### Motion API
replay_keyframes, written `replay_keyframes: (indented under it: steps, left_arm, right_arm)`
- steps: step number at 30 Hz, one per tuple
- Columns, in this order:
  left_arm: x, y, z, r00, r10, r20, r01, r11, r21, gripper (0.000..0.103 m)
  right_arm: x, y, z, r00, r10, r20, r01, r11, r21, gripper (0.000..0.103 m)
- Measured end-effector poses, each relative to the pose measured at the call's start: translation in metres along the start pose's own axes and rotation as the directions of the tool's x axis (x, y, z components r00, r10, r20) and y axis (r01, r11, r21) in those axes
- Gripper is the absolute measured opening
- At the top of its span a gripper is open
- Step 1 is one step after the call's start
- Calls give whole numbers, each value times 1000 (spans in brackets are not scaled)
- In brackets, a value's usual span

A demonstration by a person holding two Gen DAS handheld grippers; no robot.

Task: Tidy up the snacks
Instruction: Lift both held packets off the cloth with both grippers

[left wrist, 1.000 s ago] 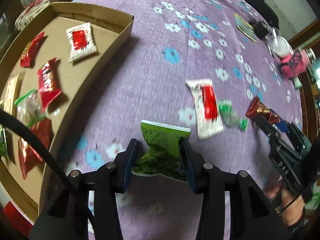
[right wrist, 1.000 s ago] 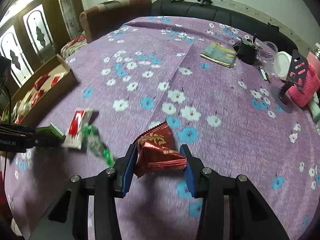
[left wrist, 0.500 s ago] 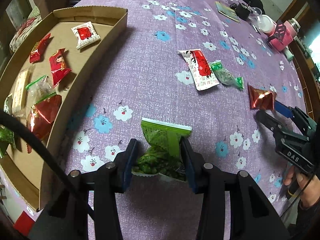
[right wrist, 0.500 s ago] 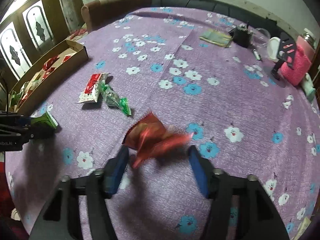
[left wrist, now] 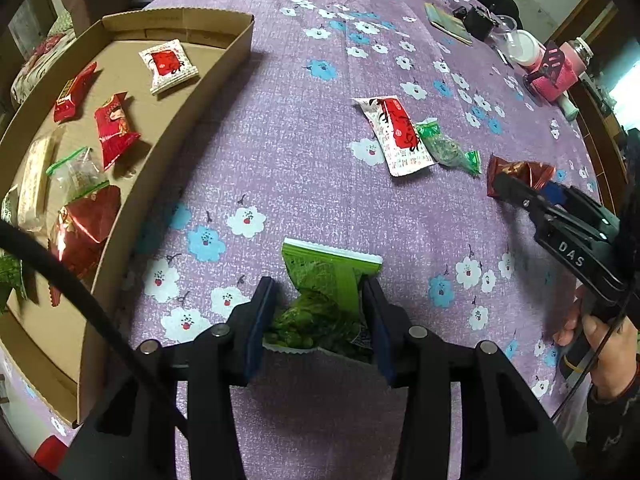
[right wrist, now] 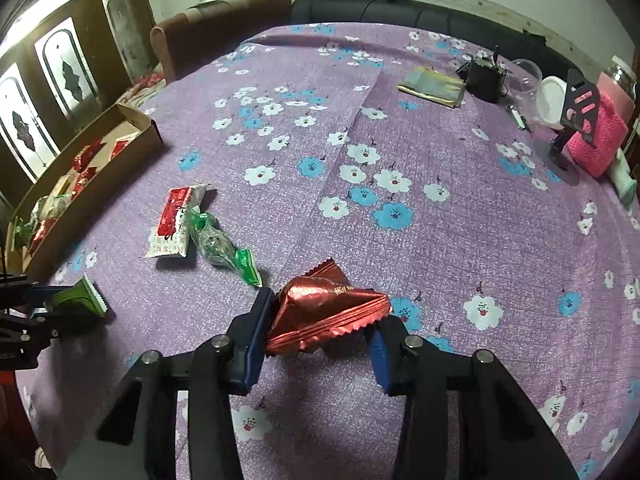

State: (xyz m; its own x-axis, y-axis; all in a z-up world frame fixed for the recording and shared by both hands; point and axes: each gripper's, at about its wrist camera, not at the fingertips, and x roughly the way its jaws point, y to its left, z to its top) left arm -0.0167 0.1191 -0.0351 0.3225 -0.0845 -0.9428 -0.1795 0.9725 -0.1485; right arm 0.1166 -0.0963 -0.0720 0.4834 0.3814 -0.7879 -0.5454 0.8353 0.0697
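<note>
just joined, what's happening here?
A person is sorting snacks with two handheld grippers. The left gripper holds a green packet; the right gripper holds a red foil packet. Two snacks lie loose on the purple tablecloth; others are in the cardboard tray.

Lower half of the green snack packet (left wrist: 325,292) is concealed between the left gripper (left wrist: 320,312) pads. Left of that gripper, the cardboard tray (left wrist: 168,168) is cut by the frame edge. Lettering on the red foil packet (right wrist: 326,312) is illegible.
</note>
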Motion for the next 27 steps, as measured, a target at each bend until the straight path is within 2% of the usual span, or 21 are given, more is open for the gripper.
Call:
replay_keyframes:
  steps: [5, 10, 16, 19, 27]
  left_arm:
    - [-1, -4, -7, 999, 20, 34, -21, 1000, 22, 47]
    - [-3, -12, -20, 996, 50, 77, -56, 996, 76, 47]
    - [-5, -9, -23, 997, 0, 82, -7, 997, 75, 46]
    - [-6, -10, -27, 996, -1, 94, -8, 996, 90, 46]
    - [-9, -12, -35, 996, -9, 92, -1, 993, 117, 46]
  right_arm:
    - [-17, 2, -3, 999, 0, 32, -1, 1000, 24, 37]
    - [-26, 6, -15, 1000, 8, 9, -8, 1000, 21, 36]
    - [-43, 16, -29, 998, 61, -4, -60, 996, 63, 36]
    - [-43, 20, -38, 997, 70, -32, -68, 995, 77, 36]
    - [-49, 28, -49, 995, 88, -44, -82, 989, 124, 36]
